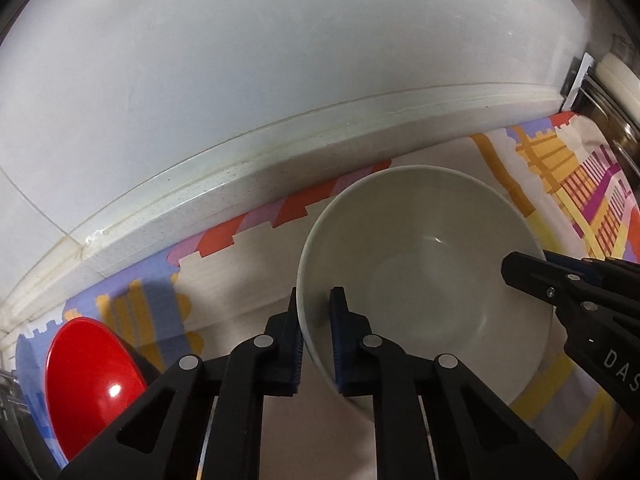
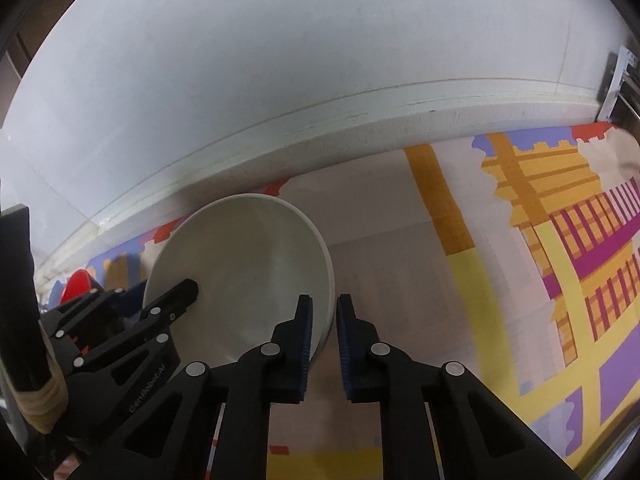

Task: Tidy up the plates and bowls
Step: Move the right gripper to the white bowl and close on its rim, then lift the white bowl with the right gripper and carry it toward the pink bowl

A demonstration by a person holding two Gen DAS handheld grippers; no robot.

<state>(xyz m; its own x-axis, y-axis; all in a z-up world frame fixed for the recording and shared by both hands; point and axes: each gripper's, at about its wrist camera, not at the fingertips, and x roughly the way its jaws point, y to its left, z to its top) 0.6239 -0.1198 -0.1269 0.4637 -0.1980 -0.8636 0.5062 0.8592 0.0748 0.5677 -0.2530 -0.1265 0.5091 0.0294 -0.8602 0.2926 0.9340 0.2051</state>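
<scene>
Two claws on one bowl [image 1: 424, 276]; it sits on a patterned cloth [image 1: 592, 184] near the counter's back ledge [image 1: 240, 176], white wall [image 1: 280, 40] above.

Left to right in the left wrist view: red plate [image 1: 94, 384] at the far left on the cloth, well apart from the bowl; left claw [image 1: 316, 300] straddles the bowl's left rim, one finger outside, one inside, pads close to the wall with a sliver of gap on the inner side; cannot tell whether it actually clamps; right claw [image 1: 520, 270] comes in from the right edge over the bowl's right rim, its jaw state unreadable from here.

Right wrist view, left to right: red plate [image 2: 78, 286] barely visible behind the left claw [image 2: 188, 292], whose tip reaches into the bowl [image 2: 240, 264]; right claw [image 2: 323, 312] straddles the bowl's right rim, left finger inside, right finger outside; clear gap between the outer pad and the wall, so open, not gripping; cloth [image 2: 540, 240] to the right.
</scene>
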